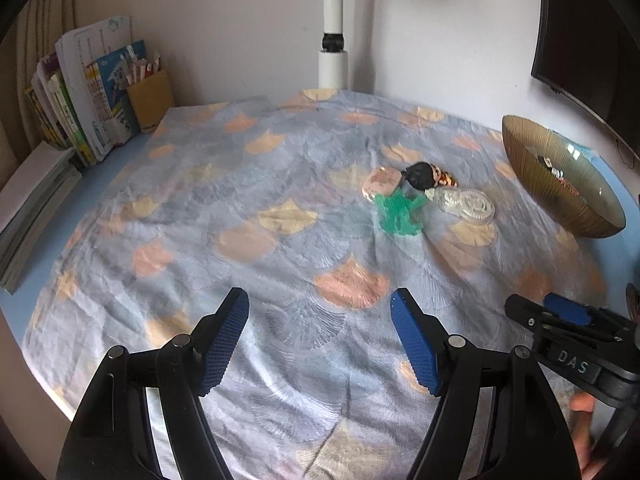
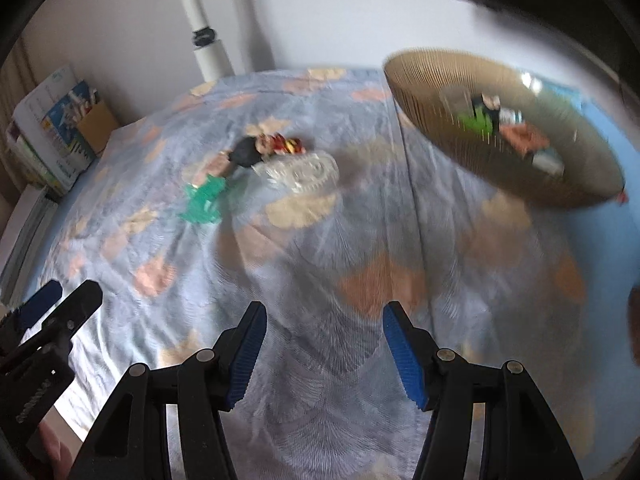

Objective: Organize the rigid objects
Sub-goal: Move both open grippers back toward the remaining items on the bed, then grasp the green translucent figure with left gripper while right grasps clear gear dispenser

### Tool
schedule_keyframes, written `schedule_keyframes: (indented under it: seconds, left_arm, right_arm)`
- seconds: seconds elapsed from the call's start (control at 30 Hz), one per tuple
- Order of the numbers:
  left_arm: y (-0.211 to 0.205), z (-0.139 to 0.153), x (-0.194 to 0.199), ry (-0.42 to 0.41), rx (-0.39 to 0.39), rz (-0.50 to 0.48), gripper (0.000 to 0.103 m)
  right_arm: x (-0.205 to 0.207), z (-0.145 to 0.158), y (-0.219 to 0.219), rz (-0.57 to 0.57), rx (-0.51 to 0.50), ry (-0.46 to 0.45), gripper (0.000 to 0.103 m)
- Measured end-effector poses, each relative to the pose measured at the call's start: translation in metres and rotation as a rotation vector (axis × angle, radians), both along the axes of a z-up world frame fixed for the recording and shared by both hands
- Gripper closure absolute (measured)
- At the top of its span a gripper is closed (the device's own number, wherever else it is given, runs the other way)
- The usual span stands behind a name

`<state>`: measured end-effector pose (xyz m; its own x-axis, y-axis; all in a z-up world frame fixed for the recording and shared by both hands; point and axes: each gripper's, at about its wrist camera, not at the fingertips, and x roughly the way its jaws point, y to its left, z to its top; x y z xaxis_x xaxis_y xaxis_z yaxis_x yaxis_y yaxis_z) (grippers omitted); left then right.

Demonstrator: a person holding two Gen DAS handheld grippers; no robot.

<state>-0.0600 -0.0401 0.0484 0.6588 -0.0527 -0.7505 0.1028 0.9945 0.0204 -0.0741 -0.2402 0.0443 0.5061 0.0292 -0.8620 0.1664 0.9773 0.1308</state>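
A small cluster of toys lies on the patterned cloth point(image 1: 240, 208): a green plastic piece point(image 1: 398, 214), a pink round piece point(image 1: 380, 182), a black-haired figurine point(image 1: 426, 176) and a clear ribbed piece point(image 1: 466, 206). The same cluster shows in the right wrist view, with the green piece point(image 2: 202, 200), the figurine point(image 2: 260, 148) and the clear piece point(image 2: 304, 170). A brown ribbed bowl point(image 1: 532, 168) point(image 2: 424, 92) at the right holds several small items. My left gripper point(image 1: 320, 316) is open and empty, well short of the cluster. My right gripper point(image 2: 324, 324) is open and empty over bare cloth.
Books point(image 1: 92, 92) and a brown pencil box point(image 1: 150, 96) stand at the back left by the wall. A white pole point(image 1: 334, 28) rises at the back edge. A dark monitor point(image 1: 584, 40) hangs at the far right. The right gripper also shows in the left wrist view point(image 1: 560, 316).
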Motion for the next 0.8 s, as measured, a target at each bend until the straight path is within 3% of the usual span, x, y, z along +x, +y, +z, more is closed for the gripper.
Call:
schedule_keyframes:
  seconds: [0.07, 0.1, 0.17, 0.3, 0.47, 0.63, 0.8]
  left_arm:
    - [-0.004, -0.005, 0.001, 0.011, 0.011, -0.008, 0.031]
    - [-0.006, -0.007, 0.002, 0.012, 0.011, -0.011, 0.031]
    - [-0.009, -0.011, 0.003, 0.020, 0.000, -0.019, 0.031]
    - [-0.013, -0.017, 0.015, 0.067, -0.095, -0.080, 0.031]
    - [-0.016, -0.022, 0.052, 0.137, -0.215, -0.166, 0.031]
    - [-0.027, -0.037, 0.096, 0.214, -0.212, -0.175, 0.033]
    - [-0.038, -0.038, 0.111, 0.196, -0.200, -0.175, 0.035]
  right_arm:
    - [-0.001, -0.008, -0.006, -0.019, 0.029, 0.001, 0.042]
    - [-0.005, -0.006, -0.006, -0.019, 0.019, -0.045, 0.040]
    - [-0.006, -0.004, -0.006, -0.016, -0.007, -0.067, 0.030]
    - [-0.005, 0.005, -0.007, 0.004, -0.025, -0.122, 0.026]
    - [0.027, 0.018, -0.008, 0.130, -0.082, -0.096, 0.024]
    - [0.072, 0.009, -0.010, 0.222, -0.119, -0.055, 0.024]
    - [0.099, -0.004, -0.007, 0.259, -0.176, -0.041, 0.024]
